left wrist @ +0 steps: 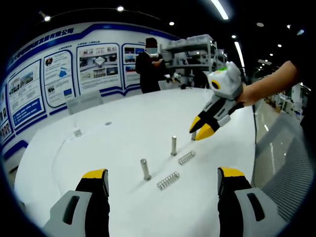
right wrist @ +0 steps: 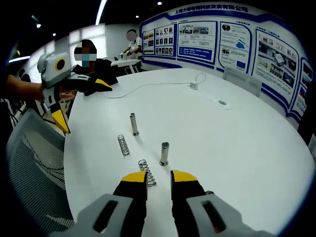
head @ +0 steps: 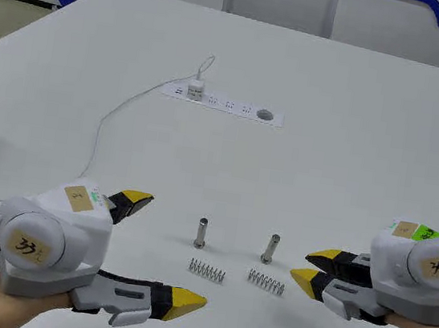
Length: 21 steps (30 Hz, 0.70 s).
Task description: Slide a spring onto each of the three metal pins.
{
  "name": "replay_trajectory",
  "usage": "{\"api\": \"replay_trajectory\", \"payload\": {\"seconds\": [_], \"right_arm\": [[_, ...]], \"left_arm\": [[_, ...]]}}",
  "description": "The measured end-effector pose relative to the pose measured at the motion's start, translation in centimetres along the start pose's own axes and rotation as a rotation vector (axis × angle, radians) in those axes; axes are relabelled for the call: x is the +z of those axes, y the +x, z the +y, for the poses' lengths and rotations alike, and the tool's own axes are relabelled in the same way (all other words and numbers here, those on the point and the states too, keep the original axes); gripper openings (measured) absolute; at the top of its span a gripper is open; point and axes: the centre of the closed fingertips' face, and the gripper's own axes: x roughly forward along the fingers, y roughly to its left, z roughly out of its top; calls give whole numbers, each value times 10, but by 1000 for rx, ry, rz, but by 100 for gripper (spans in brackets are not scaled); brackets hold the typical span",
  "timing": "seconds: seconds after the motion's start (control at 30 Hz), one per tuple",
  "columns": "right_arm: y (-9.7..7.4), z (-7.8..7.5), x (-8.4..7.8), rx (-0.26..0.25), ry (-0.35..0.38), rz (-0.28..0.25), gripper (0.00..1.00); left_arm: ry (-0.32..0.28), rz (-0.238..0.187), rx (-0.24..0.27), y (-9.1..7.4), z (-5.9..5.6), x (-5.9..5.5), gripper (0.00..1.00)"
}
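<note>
Standing upright on the table [head: 381, 169] are the left pin [head: 201, 232] and the right pin [head: 271, 248], apart from each other and both bare. Lying flat just in front of them are the left spring [head: 206, 271] and the right spring [head: 265, 282], and neither is touching its pin.

I am holding the left gripper [head: 169, 248] wide open off to the left of the pins, with nothing between its jaws. I am holding the right gripper [head: 309, 266] with its jaws nearly together, a thin gap showing. It is gripping nothing, and its tips are pointing at the right spring from just beside it.

Farther back a power strip [head: 223, 104] is lying on the table with a white charger [head: 196, 89] plugged in. Its cable [head: 130, 108] is trailing off to the left and running behind my left gripper.

The bottom edge of the head view is cutting off both my hands. In the gripper views people are standing in the background, and the wall posters' print is too small for me to read.
</note>
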Motion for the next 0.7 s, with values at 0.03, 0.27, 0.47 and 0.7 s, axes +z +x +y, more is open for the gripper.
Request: {"api": "replay_trajectory", "payload": {"seconds": [0.03, 0.27, 0.47, 0.7], "right_arm": [[2, 2, -1, 5, 0, 5, 19], [16, 9, -15, 28, -39, 52, 19], [25, 12, -23, 52, -40, 81, 19], [32, 13, -31, 69, -27, 99, 19]], "left_arm": [[-2, 0, 0, 0, 0, 0, 93], [2, 11, 14, -1, 3, -4, 92], [-2, 15, 14, 0, 4, -4, 92], [-5, 28, 2, 3, 2, -7, 91]]}}
